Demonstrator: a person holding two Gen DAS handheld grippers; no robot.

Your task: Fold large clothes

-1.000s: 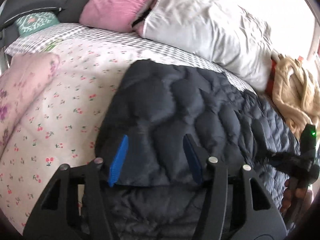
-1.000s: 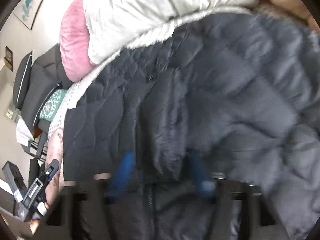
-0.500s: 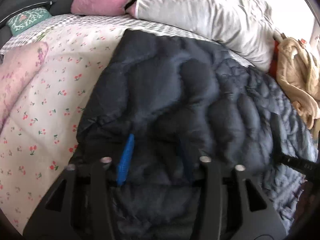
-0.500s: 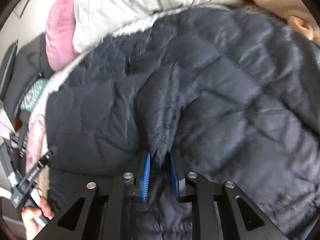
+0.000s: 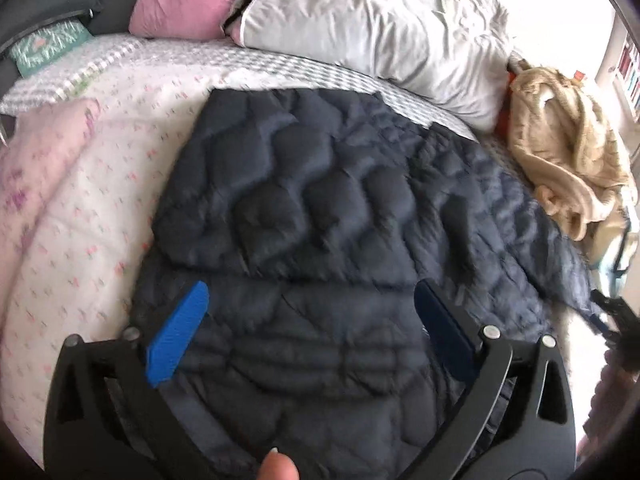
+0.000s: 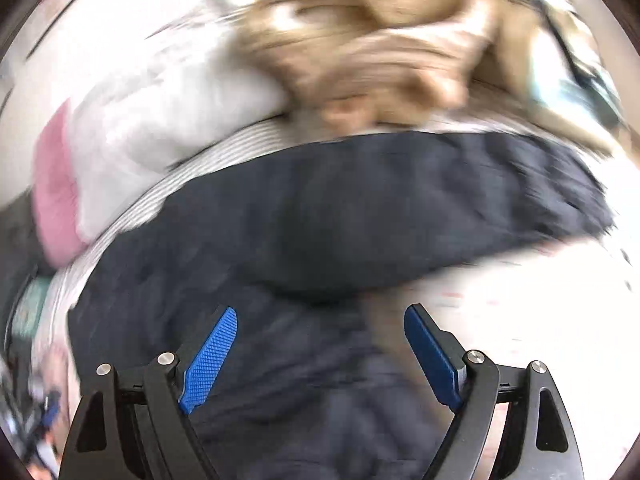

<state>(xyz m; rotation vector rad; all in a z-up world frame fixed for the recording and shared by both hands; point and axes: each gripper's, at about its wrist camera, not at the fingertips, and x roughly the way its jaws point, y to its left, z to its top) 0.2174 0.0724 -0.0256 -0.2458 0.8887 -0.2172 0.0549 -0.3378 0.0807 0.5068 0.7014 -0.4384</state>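
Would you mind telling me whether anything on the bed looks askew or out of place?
The dark quilted jacket lies slanted across the floral bedspread, its far edge overlapping the checked sheet. A tan blanket sits crumpled in a heap beside the white pillow. Nothing looks damaged.

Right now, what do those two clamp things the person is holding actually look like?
Both look alike. The left gripper and right gripper each have two black plastic fingers with open, triangular cut-outs, silver round pins at the joints, and flat bright blue pads on their inner faces; the right one's pads show a fine ribbed texture. No cables or sleeves are visible.
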